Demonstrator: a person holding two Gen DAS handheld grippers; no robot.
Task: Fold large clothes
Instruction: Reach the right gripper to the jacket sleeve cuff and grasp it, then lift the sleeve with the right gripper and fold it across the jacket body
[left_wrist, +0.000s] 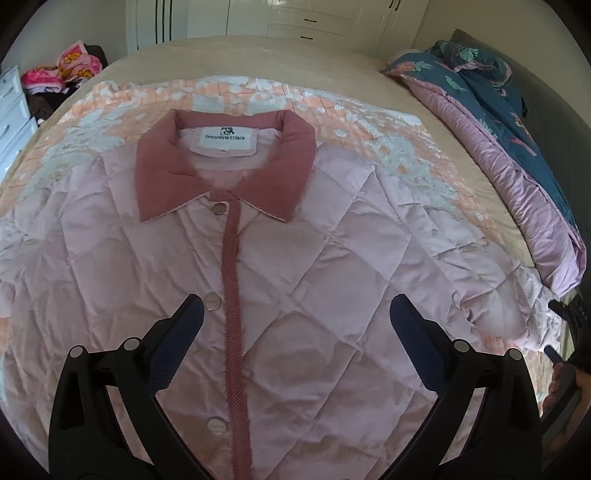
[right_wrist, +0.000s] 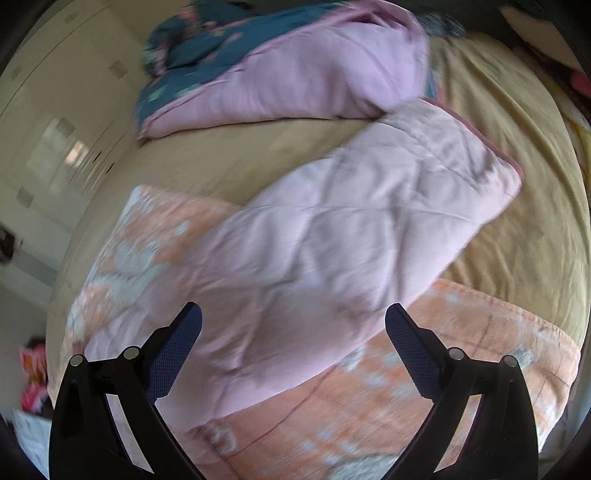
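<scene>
Bedroom scene: white wardrobes (left_wrist: 295, 22) behind a big bed (left_wrist: 229, 62) with a tan sheet. Everything is placed relative to the pink quilted jacket (left_wrist: 332, 258), which lies flat and buttoned up, front side showing, on an orange and white blanket (left_wrist: 388, 122) spread over the bed. Its dusty rose collar (left_wrist: 155, 162) points toward the wardrobes. Off to one side of the jacket is a bunched up lilac and teal duvet (left_wrist: 517, 166).

Left gripper (left_wrist: 295, 314) hovers over the jacket's button strip, fingers spread wide, grasping nothing. Right gripper (right_wrist: 293, 321) hangs above one jacket sleeve (right_wrist: 369, 221), which stretches out toward the duvet, fingers also released and empty. That view's pretty blurry.
</scene>
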